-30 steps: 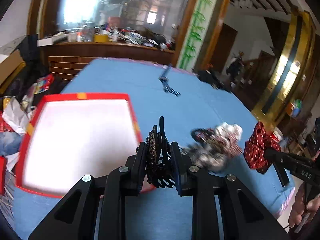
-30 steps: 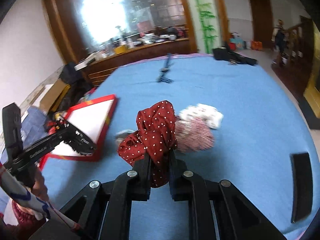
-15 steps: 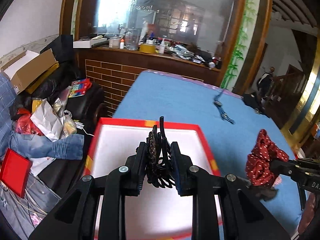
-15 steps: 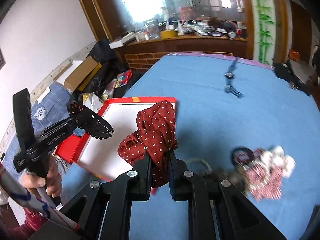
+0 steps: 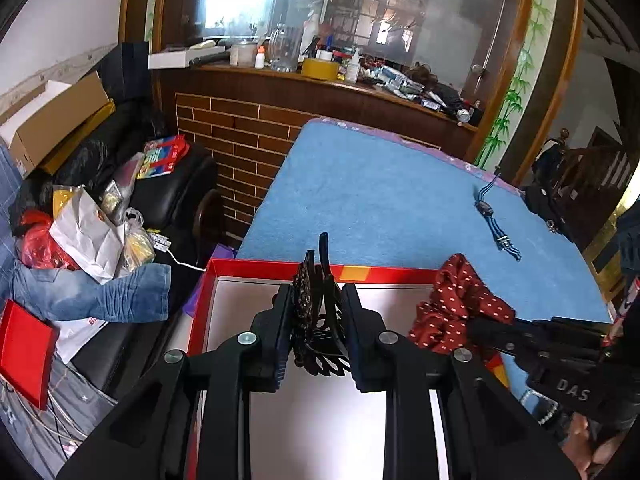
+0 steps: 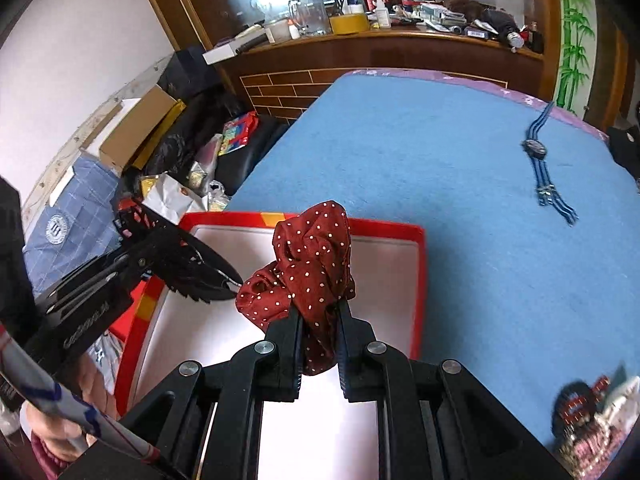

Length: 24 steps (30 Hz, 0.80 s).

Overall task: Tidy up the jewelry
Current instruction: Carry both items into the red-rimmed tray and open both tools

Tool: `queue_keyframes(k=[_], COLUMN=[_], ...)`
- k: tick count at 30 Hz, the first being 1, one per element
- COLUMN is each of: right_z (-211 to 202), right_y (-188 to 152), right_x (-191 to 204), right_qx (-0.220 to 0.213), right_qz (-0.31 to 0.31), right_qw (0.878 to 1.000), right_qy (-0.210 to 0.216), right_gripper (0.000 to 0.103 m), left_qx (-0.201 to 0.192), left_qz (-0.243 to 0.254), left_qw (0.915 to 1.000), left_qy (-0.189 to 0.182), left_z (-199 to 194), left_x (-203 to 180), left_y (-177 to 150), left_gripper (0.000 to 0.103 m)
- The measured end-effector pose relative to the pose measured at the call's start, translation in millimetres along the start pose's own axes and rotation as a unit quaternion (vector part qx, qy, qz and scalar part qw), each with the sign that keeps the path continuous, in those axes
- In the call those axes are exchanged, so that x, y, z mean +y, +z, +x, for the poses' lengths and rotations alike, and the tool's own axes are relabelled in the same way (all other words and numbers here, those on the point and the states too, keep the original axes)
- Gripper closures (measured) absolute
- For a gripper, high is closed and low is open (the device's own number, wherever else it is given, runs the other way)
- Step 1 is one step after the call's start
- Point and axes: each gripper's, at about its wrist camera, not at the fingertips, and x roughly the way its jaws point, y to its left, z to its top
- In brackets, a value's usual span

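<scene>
Both fingers clenched: L on hair claw [image 5: 316,320], R on scrunchie [image 6: 310,268]; blue tbl [image 6: 440,160].

Black hand-held gripper [image 5: 316,336], silver screws, white "DAS" lettering.

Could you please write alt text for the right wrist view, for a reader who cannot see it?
The right gripper holds a red polka-dot scrunchie over a red-rimmed white tray on a blue table. At left, the left gripper holds a black hair claw over the tray. A blue watch lies farther back on the table.
</scene>
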Motion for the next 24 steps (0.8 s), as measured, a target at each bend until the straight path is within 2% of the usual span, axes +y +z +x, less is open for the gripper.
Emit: queue_keyframes(k=[10, 13, 15, 17, 20, 24], right_z=[40, 43, 41, 35, 19, -10], right_y=[11, 11, 12, 10, 10, 5], right_x=[7, 2, -1, -3, -9, -18], right_qx=[0.019, 0.024, 0.027, 0.02, 0.009, -0.012], right_qz=[-0.007, 0.001, 0.009, 0.007, 0.013, 0.023], right_qw=[0.999, 0.999, 0.999, 0.999, 1.0, 1.0], right_qy=[-0.025, -0.029, -0.027, -0.028, -0.026, -0.011], right_gripper=[0.087, 0.083, 0.068, 0.064, 0.057, 0.056], left_qx=[0.012, 0.008, 0.008, 0.006, -0.004, -0.018], left_qz=[-0.01, -0.012, -0.015, -0.017, -0.025, -0.023], left_qw=[0.9999, 0.9999, 0.9998, 0.9998, 0.9996, 0.9996], left_qy=[0.005, 0.007, 0.007, 0.008, 0.01, 0.006], left_z=[19, 17, 16, 13, 2, -15], left_x=[16, 17, 18, 18, 20, 14], left_y=[-2, -1, 0, 1, 3, 5], left_gripper=[0.08, 0.08, 0.075, 0.072, 0.054, 0.054])
